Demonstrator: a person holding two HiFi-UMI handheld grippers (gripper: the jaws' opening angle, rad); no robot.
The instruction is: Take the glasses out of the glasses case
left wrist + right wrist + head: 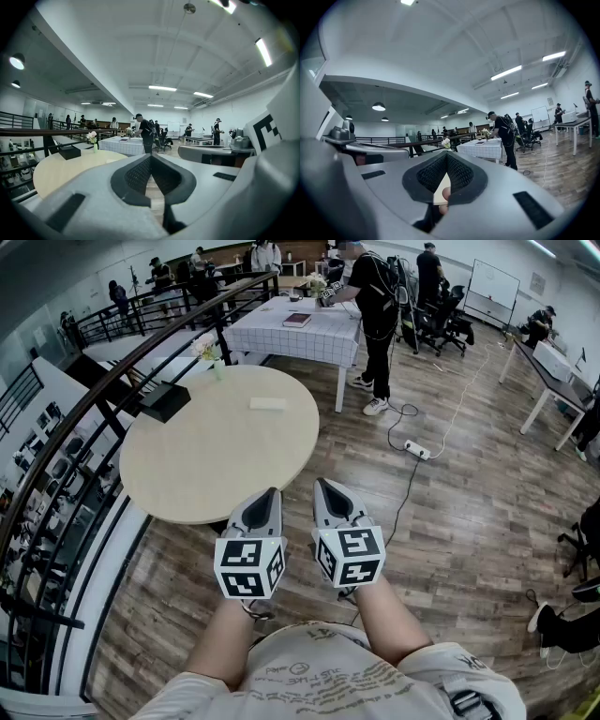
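Head view shows left tongs and right tongs closed, empty, black case well beyond them.

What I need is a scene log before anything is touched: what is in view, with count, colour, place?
Round table: one, pale beige, ahead of the grippers.
Black box: one, black, on the round table's left edge.
Flat white item: one, white, on the round table's far half; too small to identify.
Flower vase: one, pale flowers, at the round table's far edge.
Checked-cloth table: one, white, beyond the round table, a dark book on it.
Standing person: one, black clothes, beside that table.
Power strip: one, white, on the wood floor at right.
Left gripper, right gripper: two, grey with marker cubes, side by side, both shut, empty.
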